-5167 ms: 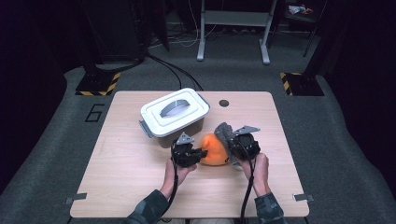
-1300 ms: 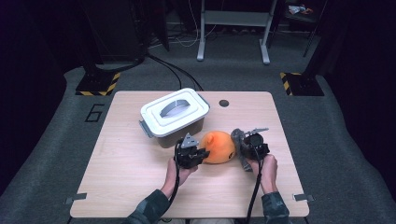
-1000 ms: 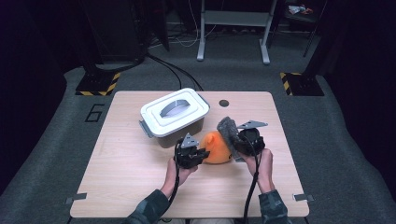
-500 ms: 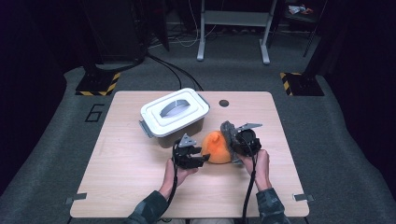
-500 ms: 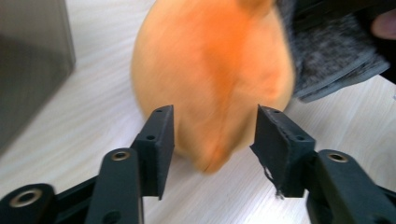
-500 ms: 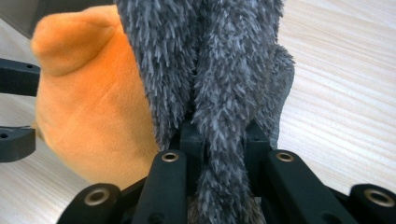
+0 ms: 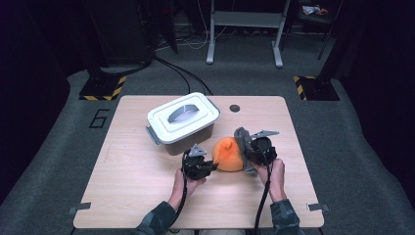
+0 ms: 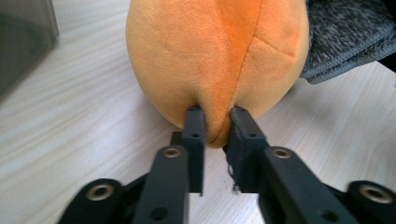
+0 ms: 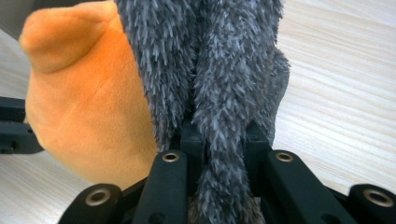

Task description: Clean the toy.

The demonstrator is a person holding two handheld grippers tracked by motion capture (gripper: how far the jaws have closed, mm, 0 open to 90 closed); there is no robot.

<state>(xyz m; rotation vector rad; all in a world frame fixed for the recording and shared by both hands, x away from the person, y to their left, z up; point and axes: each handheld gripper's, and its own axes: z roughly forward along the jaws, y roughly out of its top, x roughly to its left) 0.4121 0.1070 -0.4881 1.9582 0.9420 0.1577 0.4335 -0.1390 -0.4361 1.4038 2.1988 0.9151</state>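
Note:
A round orange plush lies on the table in front of the person. My left gripper is at its left side. In the left gripper view the jaws have just been closing and now pinch a fold of the orange plush. A grey fuzzy cloth drapes against the plush's right side. My right gripper is shut on that grey cloth, which bunches between the jaws and hides the pads. The orange plush sits just left of it.
A clear box with a white lid stands just behind and left of the plush. The wooden table has a small dark hole near its far edge. Black stands and cables lie on the floor beyond.
The right gripper has come in from the right with the grey cloth raised against the orange plush, then sunk a little. The left hand has stayed in place.

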